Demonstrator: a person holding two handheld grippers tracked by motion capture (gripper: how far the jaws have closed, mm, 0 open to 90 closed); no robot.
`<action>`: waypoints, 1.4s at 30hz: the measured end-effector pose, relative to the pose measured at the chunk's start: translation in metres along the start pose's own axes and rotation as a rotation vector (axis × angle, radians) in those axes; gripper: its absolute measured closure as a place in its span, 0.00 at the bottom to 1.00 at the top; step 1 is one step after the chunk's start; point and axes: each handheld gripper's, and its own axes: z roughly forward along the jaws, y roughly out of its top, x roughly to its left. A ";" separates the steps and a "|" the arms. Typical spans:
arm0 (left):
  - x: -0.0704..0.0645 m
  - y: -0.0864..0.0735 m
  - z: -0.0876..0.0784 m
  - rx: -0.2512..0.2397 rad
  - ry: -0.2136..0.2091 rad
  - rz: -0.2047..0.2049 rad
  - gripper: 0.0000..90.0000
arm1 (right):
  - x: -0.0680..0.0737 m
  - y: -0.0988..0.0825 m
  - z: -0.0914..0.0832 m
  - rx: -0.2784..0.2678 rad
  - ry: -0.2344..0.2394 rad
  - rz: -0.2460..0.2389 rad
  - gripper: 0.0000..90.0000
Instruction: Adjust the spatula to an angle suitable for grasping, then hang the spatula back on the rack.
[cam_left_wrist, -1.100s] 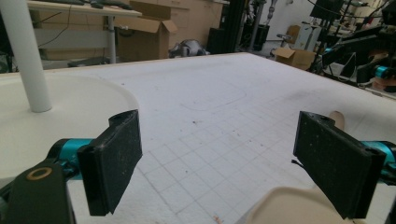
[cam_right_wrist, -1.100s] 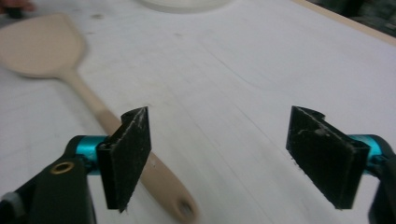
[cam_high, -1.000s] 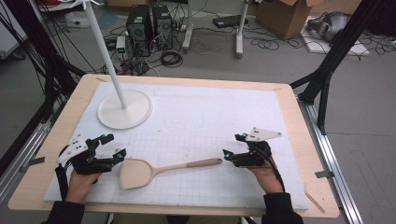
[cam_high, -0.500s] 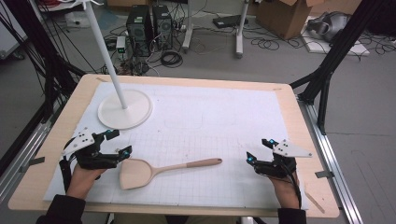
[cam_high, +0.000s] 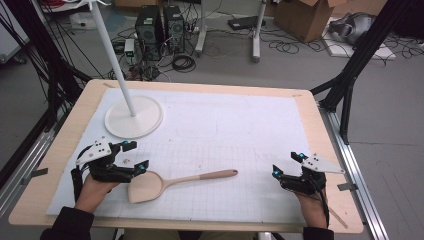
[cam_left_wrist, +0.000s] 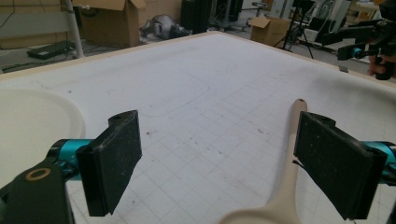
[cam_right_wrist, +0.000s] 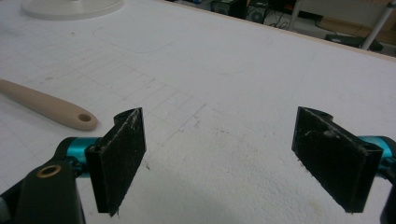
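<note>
Left gripper (cam_high: 131, 161) held at table's (cam_high: 60, 150) left front, jaws spread apart, nothing clamped. White round base (cam_high: 133, 117) with pole seen behind it, on white gridded mat (cam_high: 225, 130). Wooden spatula (cam_high: 170, 183) laid flat on mat just right of left gripper; blade near that gripper, handle pointed right, hole at handle end. Right gripper (cam_high: 287, 165) held at right front, well apart from spatula, jaws spread apart, nothing held. No readable writing or labels seen.
</note>
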 end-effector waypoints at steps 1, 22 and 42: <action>0.000 0.000 0.000 0.000 0.000 0.000 0.17 | 0.000 0.000 0.000 0.000 0.002 -0.007 0.18; -0.033 0.039 0.058 0.263 -0.219 0.150 0.30 | 0.012 0.010 0.013 0.018 0.050 -0.066 0.18; -0.051 0.014 0.116 0.656 -0.305 0.235 0.53 | 0.016 0.012 0.017 0.026 0.063 -0.086 0.18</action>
